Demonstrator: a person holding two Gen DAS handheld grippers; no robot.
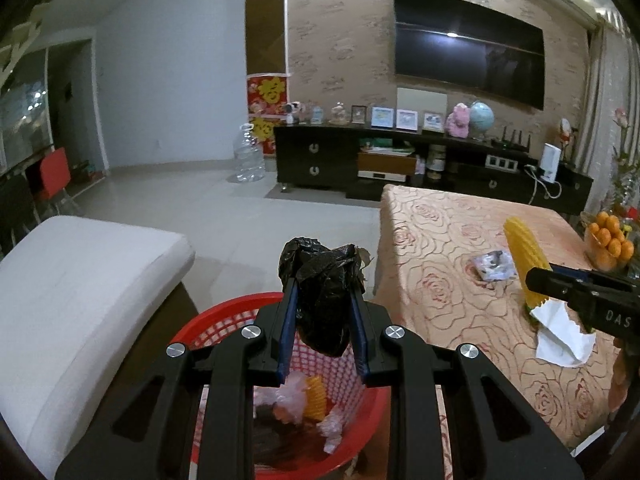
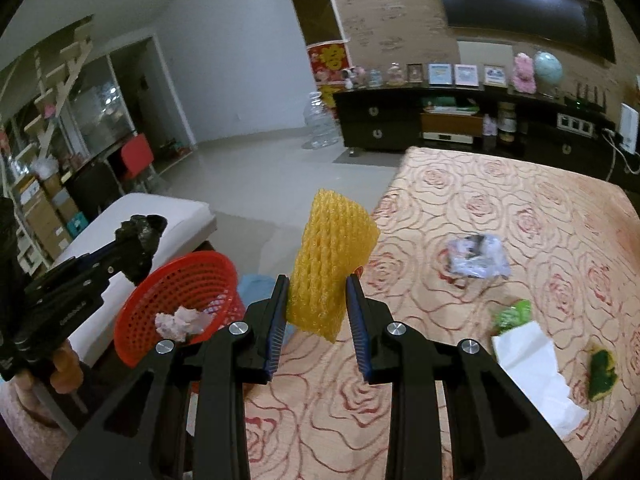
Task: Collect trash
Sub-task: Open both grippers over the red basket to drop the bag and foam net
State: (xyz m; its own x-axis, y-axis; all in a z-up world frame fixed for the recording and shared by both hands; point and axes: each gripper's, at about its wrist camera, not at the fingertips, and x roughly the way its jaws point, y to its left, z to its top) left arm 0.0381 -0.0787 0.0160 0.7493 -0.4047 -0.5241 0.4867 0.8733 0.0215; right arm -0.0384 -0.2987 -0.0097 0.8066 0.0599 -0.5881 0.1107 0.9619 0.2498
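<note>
My left gripper (image 1: 323, 280) is shut on a crumpled black plastic bag (image 1: 325, 292) and holds it above the red mesh basket (image 1: 224, 314), which holds a yellow foam net, plastic wraps and brown scraps. My right gripper (image 2: 318, 278) is shut on a yellow foam fruit net (image 2: 330, 270) above the table's left edge; the net also shows in the left wrist view (image 1: 524, 258). The basket (image 2: 176, 292) is to the left of the right gripper. On the rose-patterned tablecloth (image 2: 500, 200) lie a crumpled clear wrapper (image 2: 476, 256), a white tissue (image 2: 532, 368), a green wrapper (image 2: 512, 312) and a green-yellow scrap (image 2: 602, 370).
A white cushioned bench (image 1: 80, 288) stands left of the basket. A dark TV cabinet (image 1: 400, 160) with frames and toys lines the far wall under a TV. A bowl of oranges (image 1: 610, 240) sits at the table's right edge. A large water bottle (image 1: 248, 152) stands on the tiled floor.
</note>
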